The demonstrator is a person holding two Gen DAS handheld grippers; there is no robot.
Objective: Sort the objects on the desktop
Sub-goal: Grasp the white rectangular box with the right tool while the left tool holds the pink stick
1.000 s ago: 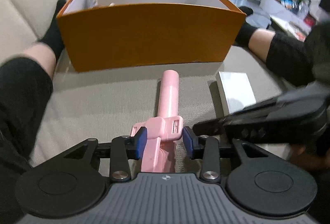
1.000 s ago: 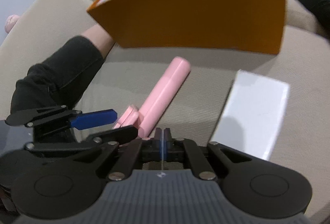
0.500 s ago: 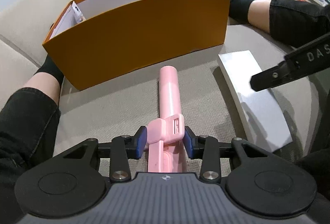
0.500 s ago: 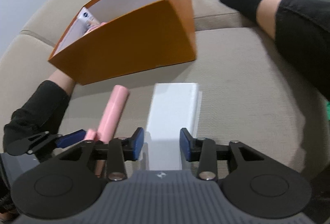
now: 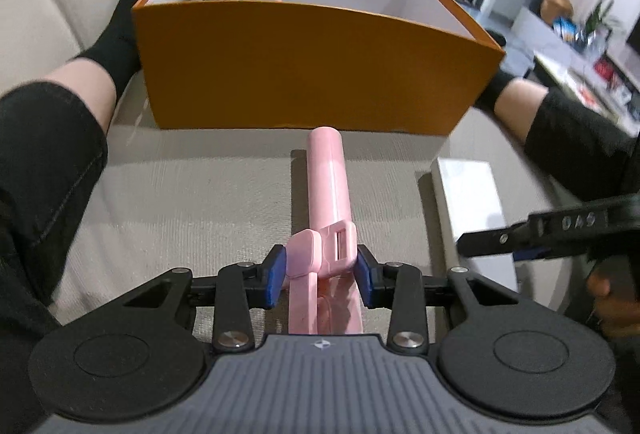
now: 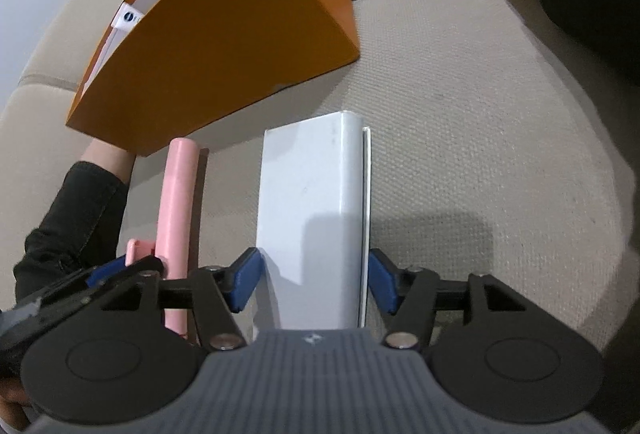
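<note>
While the left gripper [image 5: 320, 276] holds a pink stick [image 5: 329, 186] by its clip end, the right gripper [image 6: 314, 280] straddles a white box [image 6: 310, 202] on a beige sofa cushion [image 6: 480, 154]. Its jaws have just been opening and stand wide, one blue pad on each side of the box, neither seen pressing on it. The left pads [image 5: 276, 274] are closed narrowly on the stick's hinged clip. Both items lie on the cushion just near of an open orange box [image 5: 304, 70], the white box to the right of the stick. Each has its long axis running from near to far; the stick's round end points at the orange wall and almost touches it. The step in hand appears to be a pick-up of both pieces for the orange box. Next, the right jaws likely need to close squarely on the white box's long sides before any lift, and both loads must clear the tall near wall.
</note>
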